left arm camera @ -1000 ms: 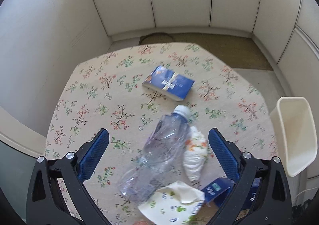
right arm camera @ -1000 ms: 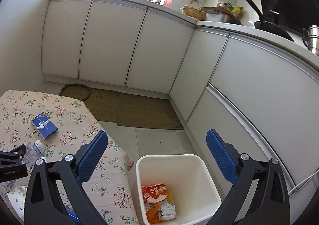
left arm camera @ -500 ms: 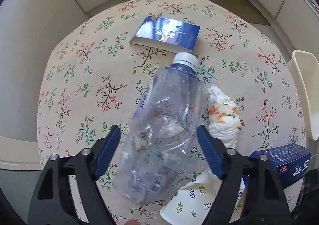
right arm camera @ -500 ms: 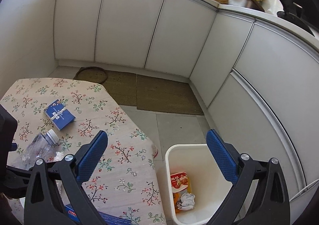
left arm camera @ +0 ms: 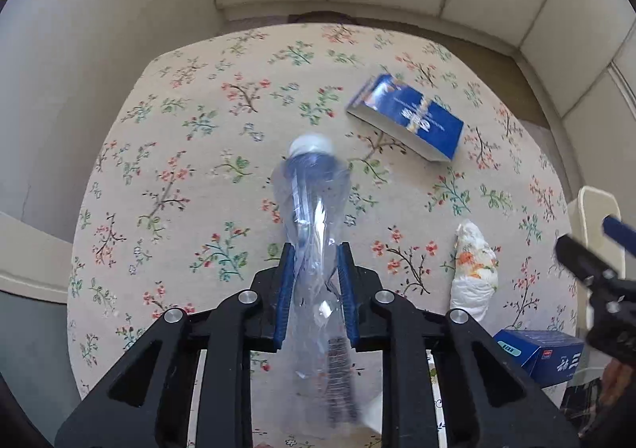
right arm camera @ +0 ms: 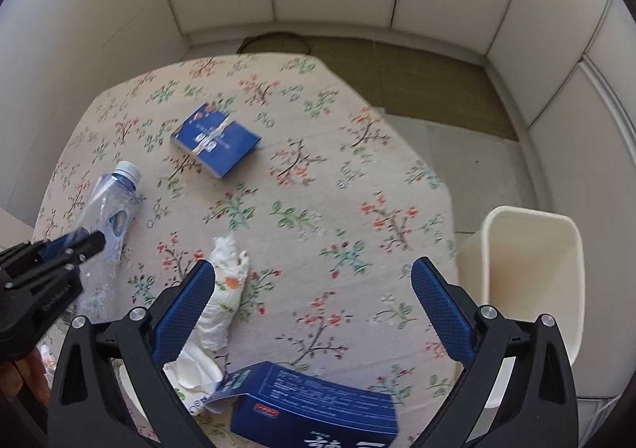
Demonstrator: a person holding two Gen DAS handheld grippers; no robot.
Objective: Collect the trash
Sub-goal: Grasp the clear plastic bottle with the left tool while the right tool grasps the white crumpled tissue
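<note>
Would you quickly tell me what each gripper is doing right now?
Left gripper: jaws just closed, shut on the bottle.
Right gripper: open, holding nothing, over the table beside the crumpled tissue.

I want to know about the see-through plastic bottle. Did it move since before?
Yes. The clear plastic bottle, squeezed in the left gripper, now sits left of the small blue booklet, farther from the crumpled floral tissue.

Left gripper (left arm camera: 316, 261) jaws just closed; right gripper (right arm camera: 314, 291) jaws wide.
</note>
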